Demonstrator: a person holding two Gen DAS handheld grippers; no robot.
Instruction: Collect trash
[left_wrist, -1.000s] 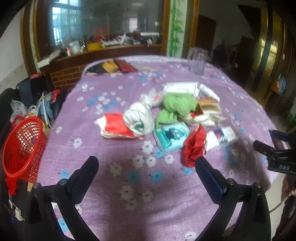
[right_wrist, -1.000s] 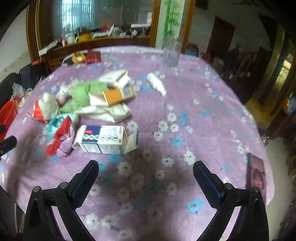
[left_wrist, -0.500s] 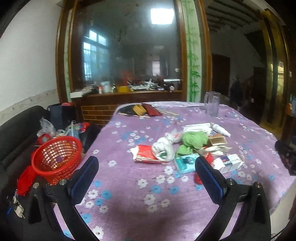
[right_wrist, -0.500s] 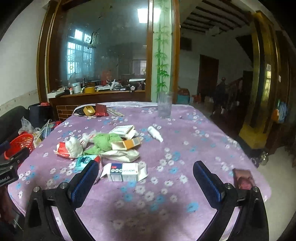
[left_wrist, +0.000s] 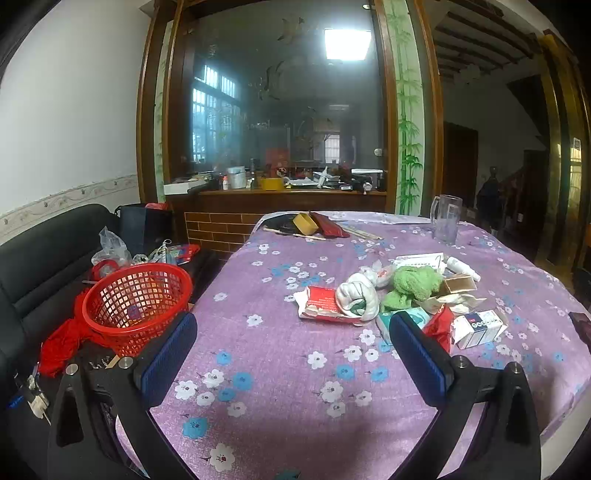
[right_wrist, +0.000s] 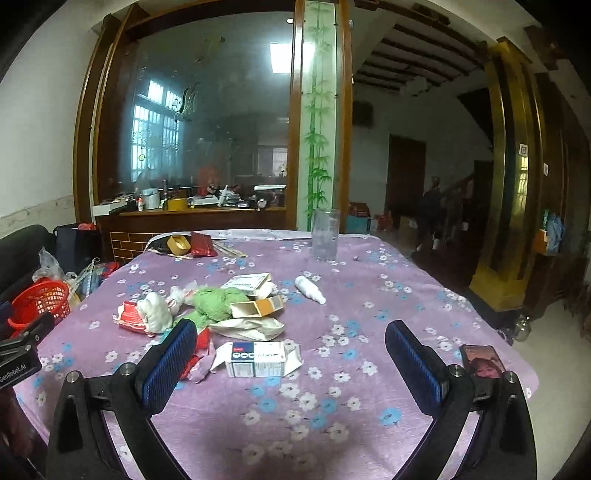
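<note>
A heap of trash lies mid-table on the purple flowered cloth: a red-and-white packet, a white knotted bag, a green crumpled cloth, an orange-ended carton, a red wrapper and a white medicine box. A red mesh basket stands off the table's left side. My left gripper hovers open over the near table edge, short of the heap. My right gripper is open too, held back from the white box, nothing between its fingers.
A glass mug stands at the far side, with a small white bottle nearer. A phone lies at the near right edge. Yellow tape and a red pouch sit at the far left. A black sofa is behind the basket.
Both grippers have pulled back and tilted up from looking down on the table; the heap now sits farther off and the room behind shows. Nothing was taken hold of.
</note>
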